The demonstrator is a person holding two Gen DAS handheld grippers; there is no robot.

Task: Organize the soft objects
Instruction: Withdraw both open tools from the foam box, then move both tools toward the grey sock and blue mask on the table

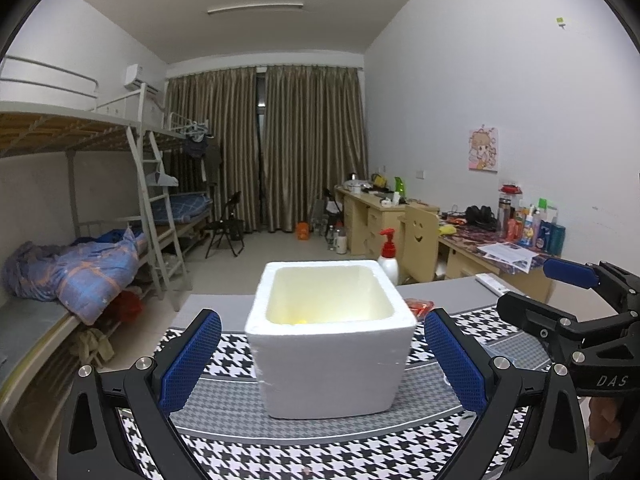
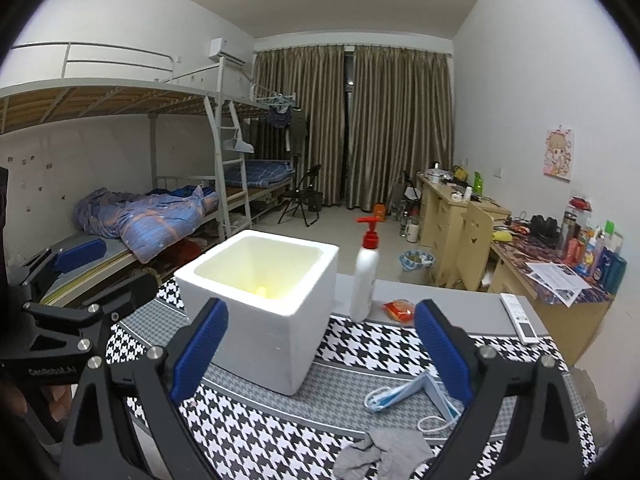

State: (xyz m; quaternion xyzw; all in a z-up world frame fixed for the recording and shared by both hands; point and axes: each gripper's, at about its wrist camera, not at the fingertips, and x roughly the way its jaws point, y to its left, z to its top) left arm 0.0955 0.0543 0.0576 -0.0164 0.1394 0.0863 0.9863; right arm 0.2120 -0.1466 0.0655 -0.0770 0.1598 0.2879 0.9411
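Note:
A white foam box [image 1: 328,344] [image 2: 264,304] stands open on the houndstooth mat, with a small yellow object [image 2: 260,290] inside. My left gripper [image 1: 324,360] is open and empty, its blue pads on either side of the box, just in front of it. My right gripper [image 2: 320,352] is open and empty, hovering to the right of the box. A blue face mask [image 2: 404,396] and a grey sock [image 2: 384,454] lie on the mat below the right gripper. The right gripper also shows at the right edge of the left wrist view [image 1: 568,292].
A white pump bottle with red top [image 2: 365,276], an orange packet [image 2: 398,307] and a white remote [image 2: 519,318] sit on the grey table behind the mat. Bunk beds stand left, desks right.

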